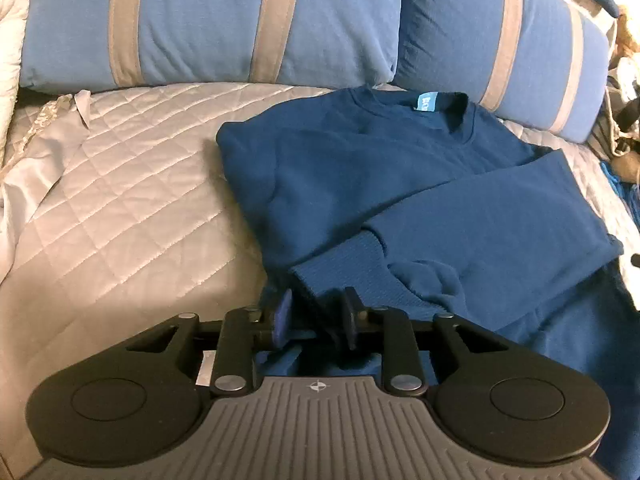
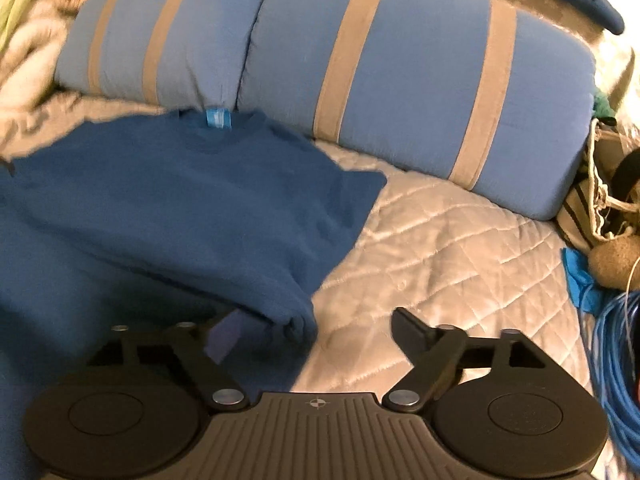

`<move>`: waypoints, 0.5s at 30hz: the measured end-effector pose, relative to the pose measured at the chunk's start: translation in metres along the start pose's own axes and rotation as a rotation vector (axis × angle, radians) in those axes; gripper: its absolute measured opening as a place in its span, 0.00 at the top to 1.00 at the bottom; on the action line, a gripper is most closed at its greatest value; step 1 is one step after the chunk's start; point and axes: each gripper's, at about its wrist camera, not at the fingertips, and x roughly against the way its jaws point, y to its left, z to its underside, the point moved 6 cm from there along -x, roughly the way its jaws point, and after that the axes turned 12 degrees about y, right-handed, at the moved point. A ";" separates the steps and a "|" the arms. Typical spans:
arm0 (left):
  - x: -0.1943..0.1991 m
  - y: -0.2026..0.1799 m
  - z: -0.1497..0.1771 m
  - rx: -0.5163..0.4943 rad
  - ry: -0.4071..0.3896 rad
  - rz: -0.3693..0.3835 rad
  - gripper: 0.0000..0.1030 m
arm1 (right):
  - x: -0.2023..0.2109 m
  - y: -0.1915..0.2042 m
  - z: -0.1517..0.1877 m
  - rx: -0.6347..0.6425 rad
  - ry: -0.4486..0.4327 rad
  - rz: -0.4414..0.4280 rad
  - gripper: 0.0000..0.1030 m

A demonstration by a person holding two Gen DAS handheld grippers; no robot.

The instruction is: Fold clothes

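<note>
A navy blue sweater (image 1: 360, 168) lies on the quilted bed, collar and light blue label (image 1: 423, 101) toward the pillows. One sleeve (image 1: 480, 216) is folded across its body, ending in a ribbed cuff (image 1: 340, 276). My left gripper (image 1: 319, 314) is shut on that cuff, with fabric bunched between the pads. In the right wrist view the sweater (image 2: 180, 200) fills the left side. My right gripper (image 2: 316, 334) stands wide open at the sweater's right edge. A fold of that edge (image 2: 296, 320) lies between its fingers, untouched by the right finger (image 2: 408, 332).
A grey quilted bedspread (image 1: 120, 200) (image 2: 440, 260) covers the bed. Two blue pillows with beige stripes (image 1: 208, 24) (image 2: 400, 80) line the far side. Off the bed's right edge are a striped bag (image 2: 592, 200) and a coil of blue cable (image 2: 616, 360).
</note>
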 end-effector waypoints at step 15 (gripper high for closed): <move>0.066 0.006 0.030 -0.054 -0.145 -0.130 0.37 | -0.069 -0.020 -0.001 -0.157 0.113 0.134 0.00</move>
